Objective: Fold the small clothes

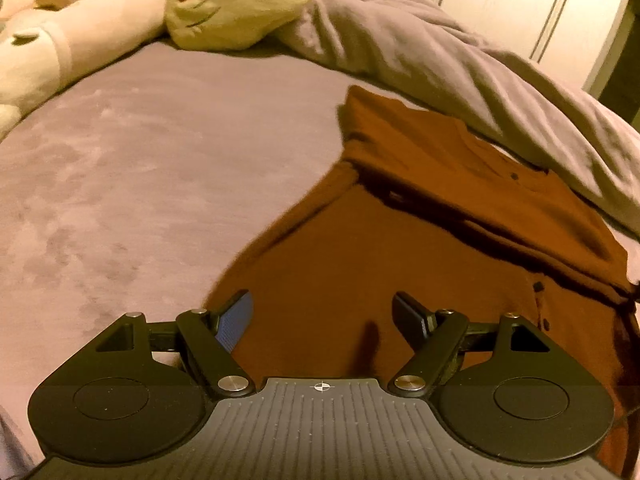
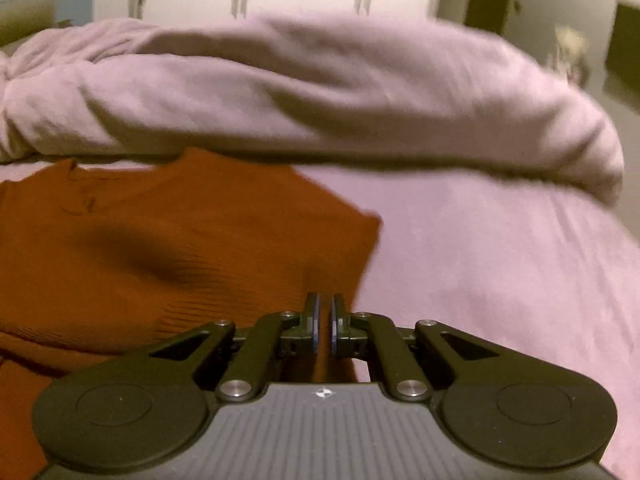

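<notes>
Right now your right gripper [image 2: 324,320] is pinching the rust-orange shirt [image 2: 160,248] lying on the bed [image 2: 500,280], jaws closed on its edge, while your left gripper [image 1: 324,320] is hovering open above it, risking a slipped, lopsided fold.

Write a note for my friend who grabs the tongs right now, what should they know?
Left tongs: open, hovering over the brown top, holding nothing.
Right tongs: shut, at the top's near right edge; cloth shows between the pads, so it seems pinched, but I cannot be sure.
The top lies on the purple bed sheet, beside the bunched blanket. A plush toy sits further up the bed.
Done: one part of the top looks folded over itself.
Left: finish folding and flatten it.
</notes>
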A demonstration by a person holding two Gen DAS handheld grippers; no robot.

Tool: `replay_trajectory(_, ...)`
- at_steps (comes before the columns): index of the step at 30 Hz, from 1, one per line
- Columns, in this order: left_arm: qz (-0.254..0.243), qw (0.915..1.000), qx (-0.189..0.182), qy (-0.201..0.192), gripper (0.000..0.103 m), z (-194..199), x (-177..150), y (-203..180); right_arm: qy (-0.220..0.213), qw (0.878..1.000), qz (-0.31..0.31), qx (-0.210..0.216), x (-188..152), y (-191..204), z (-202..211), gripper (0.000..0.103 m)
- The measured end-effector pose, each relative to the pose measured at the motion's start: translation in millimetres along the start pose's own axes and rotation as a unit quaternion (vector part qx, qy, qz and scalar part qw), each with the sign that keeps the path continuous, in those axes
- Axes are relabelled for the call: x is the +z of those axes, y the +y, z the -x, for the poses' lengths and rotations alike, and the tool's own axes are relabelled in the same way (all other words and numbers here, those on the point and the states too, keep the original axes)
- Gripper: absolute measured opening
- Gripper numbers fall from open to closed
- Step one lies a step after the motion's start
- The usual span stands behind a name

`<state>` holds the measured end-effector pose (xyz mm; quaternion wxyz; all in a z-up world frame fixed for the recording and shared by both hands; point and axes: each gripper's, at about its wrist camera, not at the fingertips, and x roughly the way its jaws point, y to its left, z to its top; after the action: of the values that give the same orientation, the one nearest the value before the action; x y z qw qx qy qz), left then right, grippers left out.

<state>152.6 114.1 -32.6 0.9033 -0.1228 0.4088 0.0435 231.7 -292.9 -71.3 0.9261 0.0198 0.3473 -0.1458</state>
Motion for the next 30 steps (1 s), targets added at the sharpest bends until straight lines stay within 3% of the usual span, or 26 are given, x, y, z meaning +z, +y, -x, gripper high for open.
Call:
replay_trajectory(5, 0.002, 0.9994, 0.035, -0.003, 0.085, 9, -2, 24, -0.008, 0.995, -0.072, 0.067, -12, -33, 45, 0.008)
replay_trajectory(7, 0.015, 0.9991, 0.04, 0.003, 0.085, 11, -5, 36, 0.0, 0.992, -0.077, 0.102, -28, -37, 68, 0.023)
replay_trajectory(8, 0.021, 0.9989, 0.041, 0.006, 0.085, 13, -7, 43, 0.006, 0.991, -0.076, 0.115, -39, -38, 81, 0.024)
replay_trajectory(14, 0.035, 0.9979, -0.014, 0.053, 0.085, 15, -19, 69, 0.054, 0.987, -0.07, 0.134, -101, -52, 130, 0.032)
replay_trajectory(18, 0.058, 0.9943, -0.06, 0.067, 0.083, 25, -26, 81, 0.068, 0.988, -0.06, 0.125, -116, -61, 158, 0.037)
replay_trajectory(21, 0.05, 0.9939, -0.064, 0.075, 0.074, 31, -33, 83, 0.094, 0.985, -0.065, 0.13, -125, -70, 163, 0.046)
replay_trajectory(24, 0.045, 0.9927, -0.075, 0.083, 0.07, 37, -40, 85, 0.11, 0.984, -0.063, 0.123, -142, -78, 172, 0.046)
replay_trajectory(30, 0.039, 0.9896, -0.094, 0.101, 0.061, 41, -45, 83, 0.143, 0.968, -0.12, 0.168, -160, -92, 176, 0.045)
